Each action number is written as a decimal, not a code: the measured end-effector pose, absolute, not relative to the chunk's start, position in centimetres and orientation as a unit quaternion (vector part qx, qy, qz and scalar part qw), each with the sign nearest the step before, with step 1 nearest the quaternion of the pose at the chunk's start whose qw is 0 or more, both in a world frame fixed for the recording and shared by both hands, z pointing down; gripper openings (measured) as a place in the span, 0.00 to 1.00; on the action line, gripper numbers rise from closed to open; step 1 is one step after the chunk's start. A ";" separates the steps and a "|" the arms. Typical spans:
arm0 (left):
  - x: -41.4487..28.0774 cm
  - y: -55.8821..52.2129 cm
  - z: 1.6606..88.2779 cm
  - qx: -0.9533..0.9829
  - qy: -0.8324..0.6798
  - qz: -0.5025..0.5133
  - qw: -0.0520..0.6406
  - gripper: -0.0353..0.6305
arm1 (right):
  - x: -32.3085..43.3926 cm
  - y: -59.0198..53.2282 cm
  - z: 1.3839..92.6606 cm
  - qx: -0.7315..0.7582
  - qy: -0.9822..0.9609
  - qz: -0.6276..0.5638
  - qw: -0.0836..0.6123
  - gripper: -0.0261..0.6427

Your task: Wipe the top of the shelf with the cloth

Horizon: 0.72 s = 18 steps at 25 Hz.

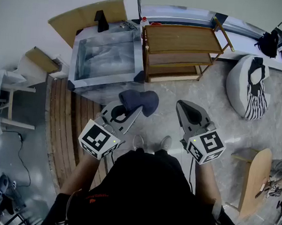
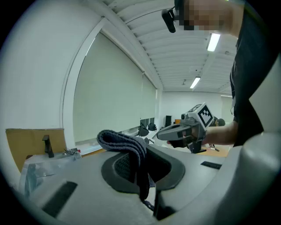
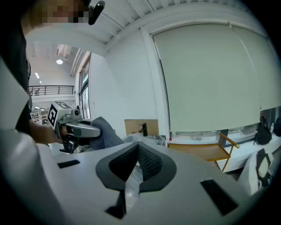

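- Jaws of the left tool (image 1: 123, 117) are clamped on a fold of a thick dark blue-grey fabric cloth (image 1: 141, 102), just below the middle of the head view. The bunched cloth arches over the tips and droops beside them.
- The cloth looks soft, light and limp. It will probably crumple rather than lie flat, and it carries no weight of its own for scrubbing, so it must be pressed down.
- A hold near one edge, with a broad flap left free under the tool, would likely give the best wiping face. The present pinch seems to gather most of it into a lump.
- The right tool (image 1: 184, 111), right of the middle, has its jaws brought together on nothing.
- The light-brown three-tier wooden shelf with a thin metal frame (image 1: 183, 39) stands at upper centre, well apart from the cloth. Its top board looks bare, so wiping is not yet begun.
- Just beside the shelf, toward the upper left, sits a silver-framed clear box (image 1: 106, 58).
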<state>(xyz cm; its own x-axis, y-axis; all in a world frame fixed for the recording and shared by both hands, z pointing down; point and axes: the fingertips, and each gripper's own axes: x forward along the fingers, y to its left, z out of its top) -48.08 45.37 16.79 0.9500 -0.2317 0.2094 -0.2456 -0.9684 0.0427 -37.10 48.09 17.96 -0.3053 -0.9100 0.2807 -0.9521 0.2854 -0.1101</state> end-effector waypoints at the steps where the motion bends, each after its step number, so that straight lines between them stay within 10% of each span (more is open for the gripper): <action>1: -48.0 45.4 16.9 0.987 -0.120 0.103 0.034 0.11 | -37.0 48.1 18.0 0.584 -0.797 0.129 0.082 0.04; 18: -45.2 45.5 17.2 0.985 -0.123 0.113 0.039 0.11 | -34.0 48.7 18.5 0.585 -0.795 0.147 0.060 0.05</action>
<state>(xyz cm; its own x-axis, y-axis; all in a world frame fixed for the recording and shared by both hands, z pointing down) -45.16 45.52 17.25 0.9445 -0.2329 0.2316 -0.2506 -0.9668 0.0497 -34.04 48.69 18.49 -0.3076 -0.9132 0.2672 -0.9484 0.2716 -0.1635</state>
